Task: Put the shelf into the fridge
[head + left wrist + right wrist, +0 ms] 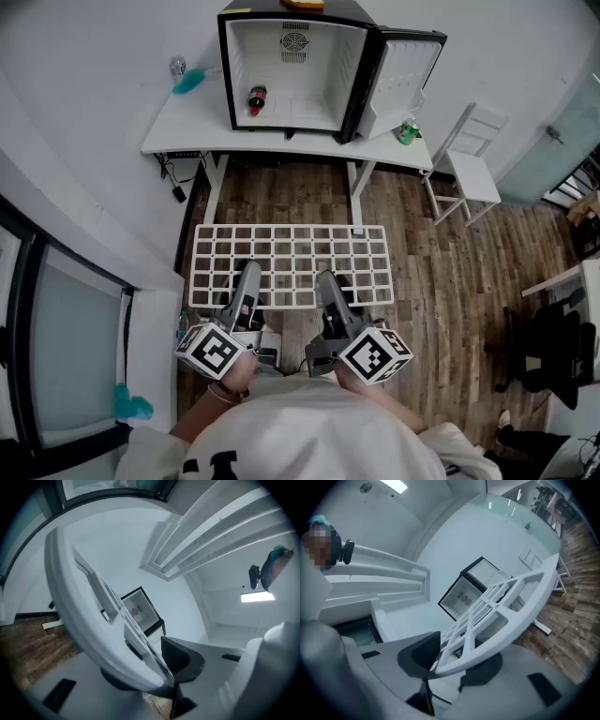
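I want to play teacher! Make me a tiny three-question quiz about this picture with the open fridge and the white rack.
1. Pick one: the left gripper and right gripper are both clamped on A) a broom, B) the shelf, C) a pizza.
2. True or false: the door of the fridge is closed.
3. Fill in: the fridge stands on a white ____.
Key: 1 B. 2 False, the door stands open. 3 table.
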The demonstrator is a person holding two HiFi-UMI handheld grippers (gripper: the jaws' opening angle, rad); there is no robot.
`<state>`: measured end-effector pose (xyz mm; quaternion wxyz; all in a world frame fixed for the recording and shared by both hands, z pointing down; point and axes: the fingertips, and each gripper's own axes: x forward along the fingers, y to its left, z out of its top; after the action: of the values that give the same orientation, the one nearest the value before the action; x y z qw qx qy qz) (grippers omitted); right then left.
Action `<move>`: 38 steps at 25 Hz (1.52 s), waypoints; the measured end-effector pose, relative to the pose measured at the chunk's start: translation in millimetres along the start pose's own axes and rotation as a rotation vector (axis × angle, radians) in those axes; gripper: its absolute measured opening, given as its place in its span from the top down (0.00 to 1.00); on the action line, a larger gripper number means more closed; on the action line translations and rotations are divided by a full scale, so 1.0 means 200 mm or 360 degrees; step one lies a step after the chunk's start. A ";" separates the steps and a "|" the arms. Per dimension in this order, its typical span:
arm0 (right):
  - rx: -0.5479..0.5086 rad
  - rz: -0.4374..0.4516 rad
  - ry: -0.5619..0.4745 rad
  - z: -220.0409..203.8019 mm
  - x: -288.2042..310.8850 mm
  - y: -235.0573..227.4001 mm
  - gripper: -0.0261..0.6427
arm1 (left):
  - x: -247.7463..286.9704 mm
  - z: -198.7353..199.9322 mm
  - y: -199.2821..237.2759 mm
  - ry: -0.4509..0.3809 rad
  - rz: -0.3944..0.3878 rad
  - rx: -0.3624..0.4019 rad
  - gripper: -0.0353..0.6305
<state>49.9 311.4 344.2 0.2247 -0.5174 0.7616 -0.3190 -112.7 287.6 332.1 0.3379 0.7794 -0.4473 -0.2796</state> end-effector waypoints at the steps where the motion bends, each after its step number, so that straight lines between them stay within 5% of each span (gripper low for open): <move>1: 0.0003 -0.0003 0.0003 0.00 0.00 0.00 0.76 | 0.00 0.00 0.00 -0.0001 0.0002 0.0000 0.78; 38: 0.0058 0.0002 0.0047 0.20 -0.17 -0.21 0.76 | 0.07 -0.27 -0.18 -0.0046 0.0040 0.0072 0.76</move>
<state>116.3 322.1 347.9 0.2230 -0.5081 0.7592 -0.3402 -46.8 303.4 335.1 0.3172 0.7771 -0.4681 -0.2762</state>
